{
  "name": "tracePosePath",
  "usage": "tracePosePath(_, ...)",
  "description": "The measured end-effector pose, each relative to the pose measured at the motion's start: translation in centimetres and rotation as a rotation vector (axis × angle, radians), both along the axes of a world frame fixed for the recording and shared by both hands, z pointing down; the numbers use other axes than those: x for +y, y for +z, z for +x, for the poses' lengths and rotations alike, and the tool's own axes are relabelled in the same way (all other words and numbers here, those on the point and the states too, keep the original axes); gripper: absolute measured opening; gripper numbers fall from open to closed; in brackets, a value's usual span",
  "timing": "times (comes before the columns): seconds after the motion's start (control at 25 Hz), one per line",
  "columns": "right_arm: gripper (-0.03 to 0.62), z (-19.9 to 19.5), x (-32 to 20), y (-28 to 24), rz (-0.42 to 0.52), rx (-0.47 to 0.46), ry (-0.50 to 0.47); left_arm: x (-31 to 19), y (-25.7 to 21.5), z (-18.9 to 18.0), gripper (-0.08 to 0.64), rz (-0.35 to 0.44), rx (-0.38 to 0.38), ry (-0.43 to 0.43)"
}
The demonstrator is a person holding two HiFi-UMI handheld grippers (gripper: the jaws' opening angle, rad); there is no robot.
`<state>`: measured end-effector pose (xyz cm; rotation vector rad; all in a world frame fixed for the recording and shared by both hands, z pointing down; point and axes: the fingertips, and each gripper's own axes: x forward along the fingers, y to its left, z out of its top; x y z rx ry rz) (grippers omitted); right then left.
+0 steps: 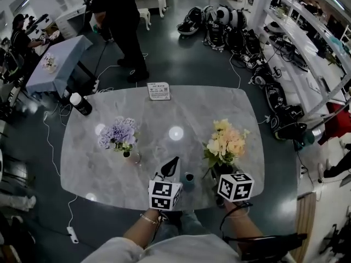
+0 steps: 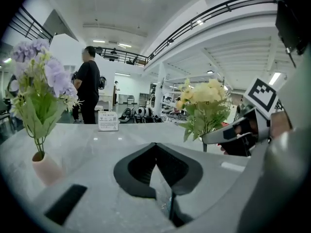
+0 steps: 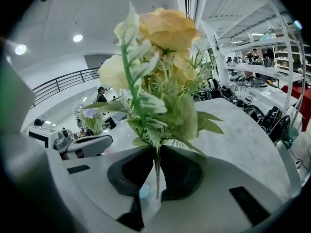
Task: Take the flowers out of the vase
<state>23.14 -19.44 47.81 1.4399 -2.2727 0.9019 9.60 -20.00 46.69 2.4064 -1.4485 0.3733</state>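
Two things could go wrong from here. First, the right gripper [image 3: 154, 183] is pinching only the thin green stem [image 3: 156, 154] of the yellow bouquet [image 3: 160, 57]. The head is broad and looks top-heavy, so I judge that a quick swing or a slight slackening could let it pivot or slip between the pads, while a harder squeeze might kink the stem. Second, the left gripper [image 2: 158, 169], its jaws pressed together on nothing, sits just left of the right one by the near edge of the marble table [image 1: 181, 114]. A small teal vessel [image 1: 188, 179] stands between them and could be knocked over by a careless sweep; I cannot tell whether it is this bouquet's vase. The purple bouquet [image 1: 118, 133] stands in its pale pink vase [image 2: 44, 168] at the table's left, well apart from both grippers, so that part looks not yet done. The yellow bouquet is at the near right of the table, upright in the grip. It has cream and peach-yellow roses and pale buds, with serrated green leaves fanning out just above the jaws. Its stem's lower end is hidden.
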Motion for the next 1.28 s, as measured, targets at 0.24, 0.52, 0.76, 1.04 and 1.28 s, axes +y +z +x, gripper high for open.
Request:
tracePosePath(0.24,0.04,-0.6,-2.4,1.5,-0.034,0.001,-0.041,-1.9,1.6,-0.6,0.009,-0.033,-0.002,-0.033)
tracePosePath(0.52,0.04,-0.8,-3.8,3.5,-0.077,0.013,-0.069,-2.9,3.1,-1.0,0.009,-0.06,-0.004,-0.053)
tracePosePath(0.76,0.04,-1.5,-5.1,4.8,-0.091,0.009,-0.081,-3.4,4.5,-1.4,0.009,-0.081,0.005,-0.07)
tracePosePath(1.04,0.038,-1.9,-6.1,5.9,-0.095,0.003,-0.082,-3.4,5.6,-1.7,0.009,-0.099,0.008,-0.079)
tracePosePath(1.28,0.038,-2.0,-7.0,6.9,-0.105,-0.013,-0.078,-3.6,6.3,-1.9,0.009,-0.107,0.002,-0.09)
